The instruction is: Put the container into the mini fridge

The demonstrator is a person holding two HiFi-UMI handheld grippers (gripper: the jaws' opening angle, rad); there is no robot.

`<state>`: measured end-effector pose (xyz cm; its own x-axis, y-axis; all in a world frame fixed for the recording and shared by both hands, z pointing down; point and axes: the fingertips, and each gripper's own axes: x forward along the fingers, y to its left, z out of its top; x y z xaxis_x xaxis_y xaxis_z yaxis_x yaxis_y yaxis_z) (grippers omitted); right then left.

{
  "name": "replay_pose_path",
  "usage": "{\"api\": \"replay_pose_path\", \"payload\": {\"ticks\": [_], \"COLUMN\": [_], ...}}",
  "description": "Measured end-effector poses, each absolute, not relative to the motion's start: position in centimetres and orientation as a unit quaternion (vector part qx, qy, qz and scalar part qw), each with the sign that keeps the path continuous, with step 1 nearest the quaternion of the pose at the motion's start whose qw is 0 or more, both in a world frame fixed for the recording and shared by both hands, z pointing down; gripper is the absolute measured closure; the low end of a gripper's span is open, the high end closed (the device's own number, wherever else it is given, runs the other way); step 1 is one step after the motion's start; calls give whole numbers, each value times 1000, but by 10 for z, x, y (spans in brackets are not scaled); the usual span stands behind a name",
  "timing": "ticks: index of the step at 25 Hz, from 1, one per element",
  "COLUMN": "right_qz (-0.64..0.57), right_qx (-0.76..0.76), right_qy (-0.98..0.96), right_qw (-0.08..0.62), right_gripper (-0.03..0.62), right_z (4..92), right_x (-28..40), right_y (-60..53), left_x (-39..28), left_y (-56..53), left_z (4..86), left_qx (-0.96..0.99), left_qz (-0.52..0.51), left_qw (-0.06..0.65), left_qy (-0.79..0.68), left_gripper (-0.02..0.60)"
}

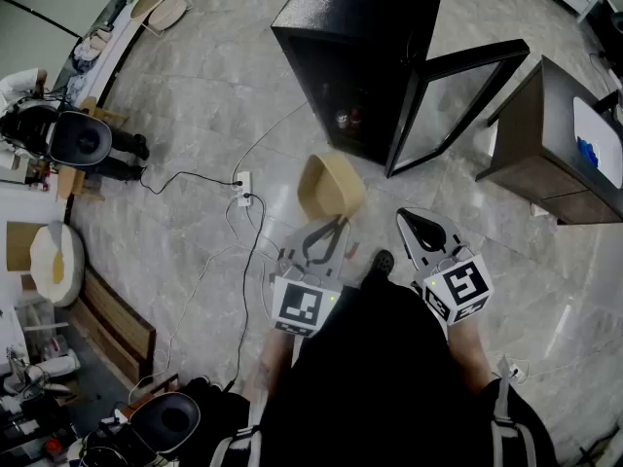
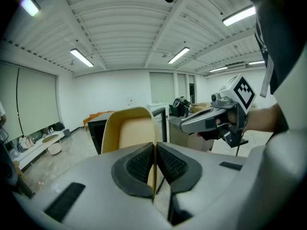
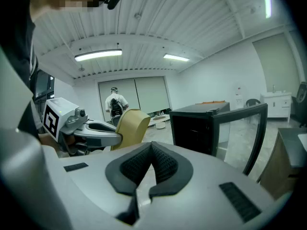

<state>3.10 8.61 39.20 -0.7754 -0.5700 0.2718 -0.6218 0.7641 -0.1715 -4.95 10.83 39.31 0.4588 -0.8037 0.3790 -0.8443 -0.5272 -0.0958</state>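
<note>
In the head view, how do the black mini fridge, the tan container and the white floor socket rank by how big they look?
1. black mini fridge, clearly largest.
2. tan container, though it is raised nearer the camera, which may flatter it.
3. white floor socket, smallest.

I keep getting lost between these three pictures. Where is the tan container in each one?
Head view: the container is at centre, gripped by the left hand-held gripper, near the mini fridge.
Left gripper view: centre, its wall clamped between the jaws.
Right gripper view: left of centre, beyond the jaws.
Shared landmark: the black mini fridge with its door open, visible in all three.
</note>
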Motion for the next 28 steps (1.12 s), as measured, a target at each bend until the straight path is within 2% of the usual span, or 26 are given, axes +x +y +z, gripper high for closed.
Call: {"api": "replay_pose_path", "payload": {"ticks": [9,17,28], "right_qz": [125,132,168], "right_qx": [322,344,322], "right_qy": [-934,-928,-930], "right_qw": [94,54,62], "right_gripper": [577,577,577], "right_z": [390,385,407], "right_x": [48,67,78], "right_y": [105,101,114], "left_x": [-41,-31,-22], "left_y": [113,112,119], "left_z": [393,393,408], "left_qx": [854,852,846], "left_qz": [189,195,215], "left_qw": [66,64,76], "left_qy": [-479,-481,-483], "left_gripper": [535,535,535]}}
